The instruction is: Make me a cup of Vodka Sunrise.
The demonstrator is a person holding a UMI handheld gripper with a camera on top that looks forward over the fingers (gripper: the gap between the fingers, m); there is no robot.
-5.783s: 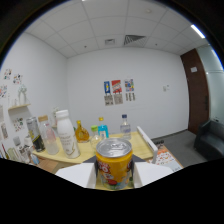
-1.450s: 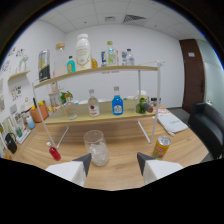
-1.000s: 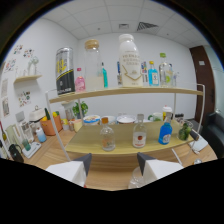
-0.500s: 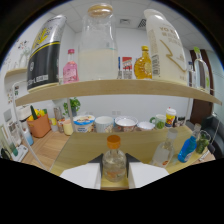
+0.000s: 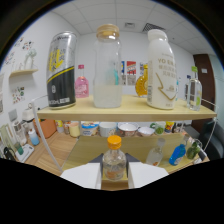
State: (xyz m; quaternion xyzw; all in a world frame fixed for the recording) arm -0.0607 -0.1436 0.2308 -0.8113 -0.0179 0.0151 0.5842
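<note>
A small clear bottle with an orange cap (image 5: 114, 161) stands on the lower shelf (image 5: 87, 150) of a two-level wooden rack. My gripper (image 5: 114, 176) has it between its two white fingers (image 5: 82, 176), whose inner edges meet the bottle's sides with no gap showing. The bottle's base is hidden behind the fingers. On the top shelf (image 5: 125, 107) above stand a black-and-yellow can (image 5: 62, 70), a tall clear bottle with a pale lid (image 5: 108, 67) and a white bottle (image 5: 161, 70).
The top shelf also carries a pink bottle (image 5: 81, 82), an amber bottle (image 5: 142, 82) and a clear bottle (image 5: 194, 90). Small tubs (image 5: 127, 130) line the back of the lower shelf. A clear bottle (image 5: 156, 152) and a blue bottle (image 5: 176, 154) stand right of the fingers.
I have moved in from the table to the rack's lower shelf. The orange-capped bottle now sits between the fingers, and the gap between them has narrowed onto it.
</note>
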